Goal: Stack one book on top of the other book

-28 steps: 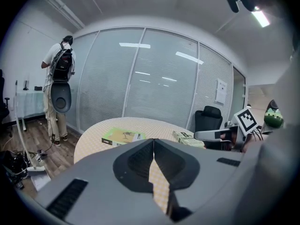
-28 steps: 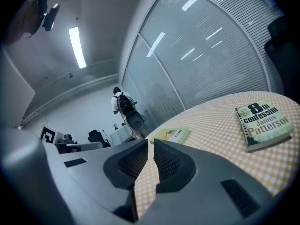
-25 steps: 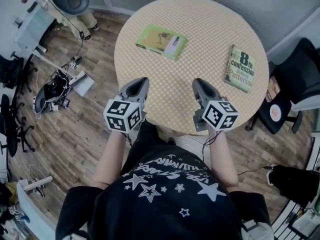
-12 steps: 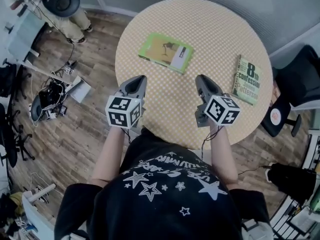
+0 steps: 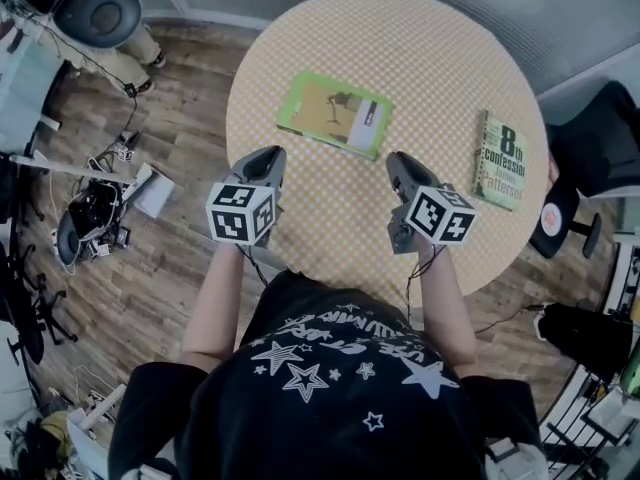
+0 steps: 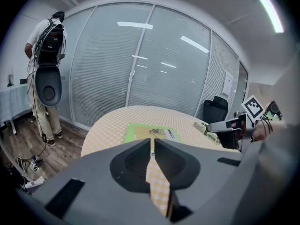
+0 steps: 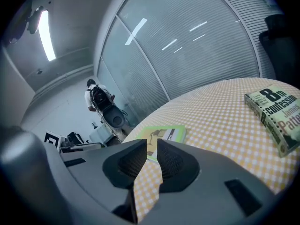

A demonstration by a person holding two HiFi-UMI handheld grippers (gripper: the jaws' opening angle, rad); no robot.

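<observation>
A green book [image 5: 335, 114] lies flat near the middle of the round checked table [image 5: 420, 48]. A paperback with "8th confession" on its cover [image 5: 502, 161] lies by the right edge. My left gripper [image 5: 265, 158] hovers over the near left rim, just short of the green book's near left corner, jaws shut and empty. My right gripper [image 5: 398, 163] hangs between the two books, close to the green one's near right corner, shut to a thin slit with nothing in it. The green book [image 6: 152, 133] sits straight ahead of the left jaws and ahead of the right jaws [image 7: 164, 136]. The paperback [image 7: 279, 114] lies off to the right.
A person with a backpack [image 6: 44, 55] stands by a glass wall at the far left. A black chair [image 5: 600, 138] stands beside the table's right edge. Cables and gear [image 5: 95, 203] litter the wooden floor on the left.
Both grippers have moved forward over the table's near edge, closer to the green book. The books lie where they were.
</observation>
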